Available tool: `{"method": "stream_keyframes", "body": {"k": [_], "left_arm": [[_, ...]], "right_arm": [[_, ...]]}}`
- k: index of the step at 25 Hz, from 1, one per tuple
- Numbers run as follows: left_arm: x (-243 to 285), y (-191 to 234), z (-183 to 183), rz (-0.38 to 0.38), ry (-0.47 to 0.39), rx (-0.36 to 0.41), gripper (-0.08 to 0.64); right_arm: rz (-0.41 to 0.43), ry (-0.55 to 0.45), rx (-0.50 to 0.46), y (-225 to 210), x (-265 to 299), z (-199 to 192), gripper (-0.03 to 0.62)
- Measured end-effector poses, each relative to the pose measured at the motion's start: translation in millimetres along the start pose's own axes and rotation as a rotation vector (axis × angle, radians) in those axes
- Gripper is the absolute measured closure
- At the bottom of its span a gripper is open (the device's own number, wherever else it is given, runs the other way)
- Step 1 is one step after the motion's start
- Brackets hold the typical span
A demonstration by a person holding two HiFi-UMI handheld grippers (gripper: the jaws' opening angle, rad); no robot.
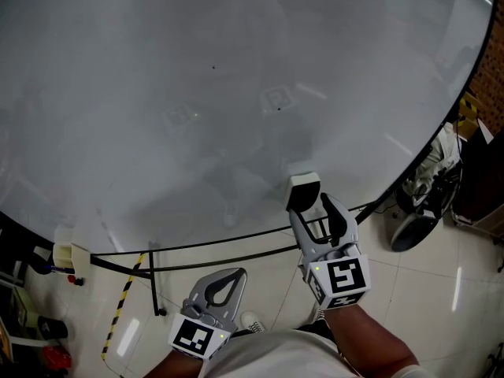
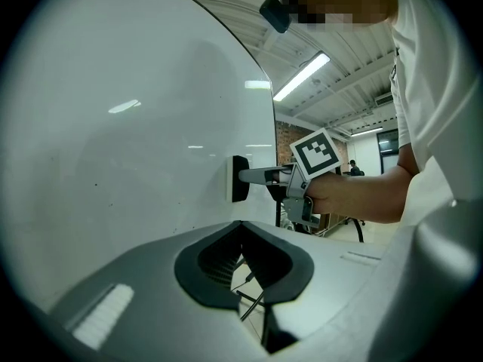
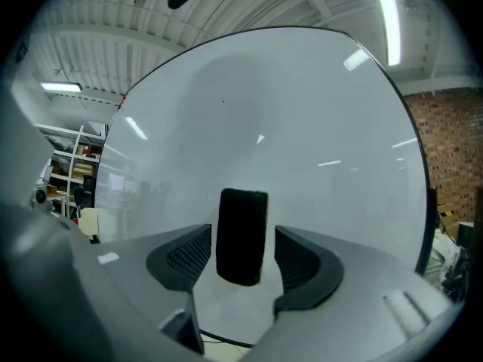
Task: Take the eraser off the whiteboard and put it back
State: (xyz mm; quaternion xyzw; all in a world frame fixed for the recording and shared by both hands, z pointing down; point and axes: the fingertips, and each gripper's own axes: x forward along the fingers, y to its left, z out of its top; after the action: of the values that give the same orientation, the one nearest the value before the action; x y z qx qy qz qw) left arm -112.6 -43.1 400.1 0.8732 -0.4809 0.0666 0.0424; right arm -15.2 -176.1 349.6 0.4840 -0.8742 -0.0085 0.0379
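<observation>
The black eraser (image 1: 303, 189) sits flat against the big whiteboard (image 1: 197, 93), near its lower edge. My right gripper (image 1: 309, 203) points straight at the board with a jaw on each side of the eraser. In the right gripper view the eraser (image 3: 241, 236) stands upright between the pads, with a slim gap showing on both sides, so this gripper (image 3: 241, 256) is open. The left gripper view shows the eraser (image 2: 239, 178) from the side, on the whiteboard (image 2: 113, 142), with the right gripper (image 2: 253, 176) around it. My left gripper (image 1: 228, 274) hangs lower left, shut and empty.
The board's dark frame bar (image 1: 236, 250) runs below the grippers, with a yellow-and-black striped leg (image 1: 122, 305) at the lower left. A small cream box (image 1: 69, 256) and clutter lie left. A wheeled chair base and cables (image 1: 421, 211) stand right. Shelves (image 3: 64, 172) are visible far left.
</observation>
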Motion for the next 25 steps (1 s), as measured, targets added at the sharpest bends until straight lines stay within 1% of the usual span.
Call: {"method": "stream_keyframes", "body": {"k": [3, 4, 6, 7, 8, 9, 10, 13, 17, 20, 25], "left_arm": [[3, 0, -3, 0.039, 0.009, -0.03, 0.546], [4, 0, -2, 0.047, 0.009, -0.039, 0.546], [6, -2, -2, 0.058, 0.011, -0.045, 0.546], [7, -4, -2, 0.061, 0.011, -0.044, 0.546], [8, -6, -2, 0.065, 0.009, -0.043, 0.546], [9, -7, -1, 0.068, 0.006, -0.043, 0.546], [11, -10, 1, 0.072, 0.002, -0.044, 0.546], [16, -18, 5, 0.078, -0.001, -0.043, 0.546], [24, -33, 12, 0.08, -0.006, -0.038, 0.546], [28, -39, 18, 0.088, -0.017, -0.036, 0.546], [31, -46, 22, 0.096, -0.016, -0.012, 0.546]], "right_arm": [[0.012, 0.004, -0.01, -2, -8, -3, 0.344], [0.02, 0.004, -0.015, -2, -10, -3, 0.356], [0.041, 0.001, -0.024, -3, -14, -4, 0.451], [0.052, -0.003, -0.029, -2, -16, -3, 0.479], [0.065, -0.009, -0.035, -2, -18, -1, 0.521], [0.08, -0.016, -0.044, 0, -20, 1, 0.58], [0.097, -0.021, -0.053, 1, -22, 3, 0.591], [0.138, -0.033, -0.053, 0, -29, 8, 0.591], [0.189, -0.042, -0.016, -7, -41, 13, 0.591], [0.239, -0.038, 0.002, -7, -47, 12, 0.591], [0.311, -0.034, 0.013, -5, -56, 7, 0.591]]}}
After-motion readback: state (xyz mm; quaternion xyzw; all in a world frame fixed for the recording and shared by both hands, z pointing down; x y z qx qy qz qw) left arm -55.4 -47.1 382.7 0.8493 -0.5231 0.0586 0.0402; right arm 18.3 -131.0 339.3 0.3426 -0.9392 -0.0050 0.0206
